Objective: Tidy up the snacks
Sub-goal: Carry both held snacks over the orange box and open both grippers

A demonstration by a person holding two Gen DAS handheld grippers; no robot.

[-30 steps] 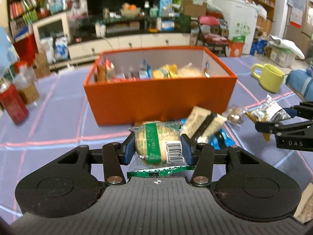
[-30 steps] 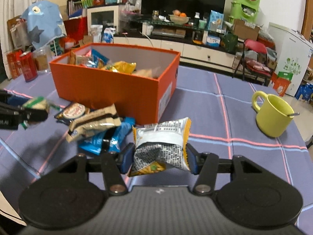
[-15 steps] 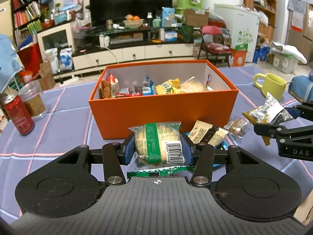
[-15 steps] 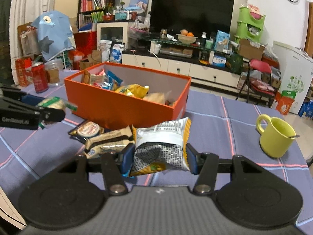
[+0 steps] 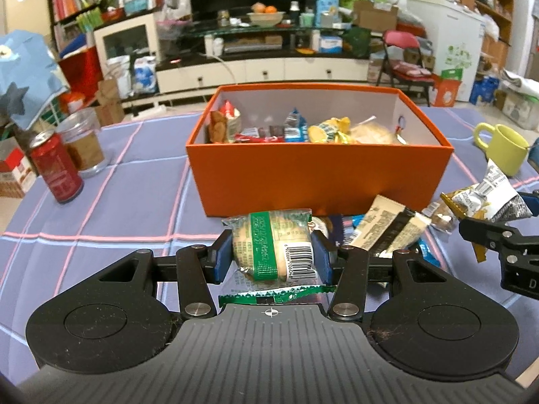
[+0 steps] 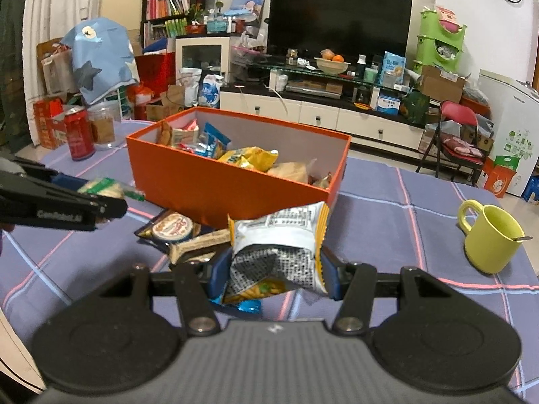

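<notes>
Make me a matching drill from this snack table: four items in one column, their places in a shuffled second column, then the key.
Items
1. green-striped snack pack
2. white and yellow chip bag
3. yellow mug
4. red can

Places
A. on the cloth, right of the orange box
B. clamped in the left gripper
C. on the cloth, left of the box, beside a glass jar
D. clamped in the right gripper

Pairs: 1-B, 2-D, 3-A, 4-C

- Both wrist cams are looking forward and down, sitting close above the table [image 5: 111,208].
- They're both catching the orange box [image 5: 316,171] and TV wall.
</notes>
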